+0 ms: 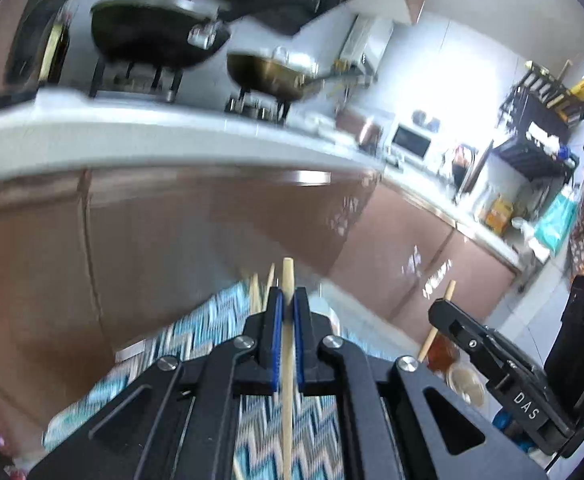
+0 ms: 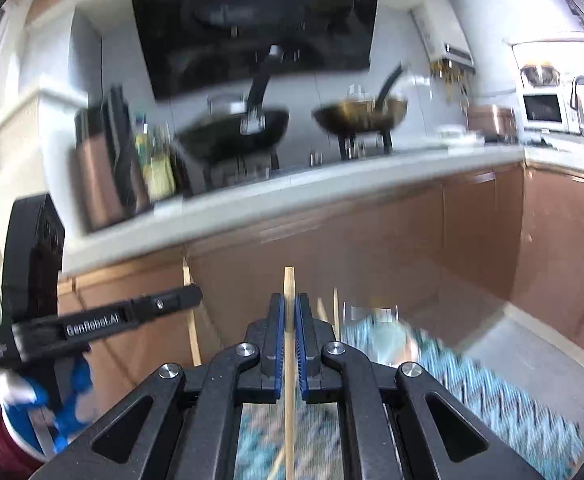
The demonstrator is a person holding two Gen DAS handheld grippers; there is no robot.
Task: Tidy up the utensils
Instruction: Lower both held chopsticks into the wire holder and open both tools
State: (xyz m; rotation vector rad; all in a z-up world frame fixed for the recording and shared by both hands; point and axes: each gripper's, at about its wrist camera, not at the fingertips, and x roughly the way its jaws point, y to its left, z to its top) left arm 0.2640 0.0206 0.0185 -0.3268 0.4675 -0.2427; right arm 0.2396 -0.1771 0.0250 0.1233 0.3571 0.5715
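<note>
My left gripper point(image 1: 287, 300) is pinched tight on one chopstick point(image 1: 287, 280), which runs up between the blue pads and pokes out past the tips. My right gripper point(image 2: 288, 304) clamps a second chopstick point(image 2: 289, 284) the same way. A few more sticks point(image 2: 335, 308) stand just beyond, over the zigzag cloth point(image 1: 211, 312). I'd judge the job about midway: two sticks in hand, none placed yet. Where they should go I can't see. Both views are smeared; counter point(image 2: 332, 196) and woks point(image 2: 231, 132) are blurred.

Two tongs point(image 1: 287, 300), one chopstick point(image 1: 287, 344) each; two woks point(image 1: 151, 40) (blurred).
</note>
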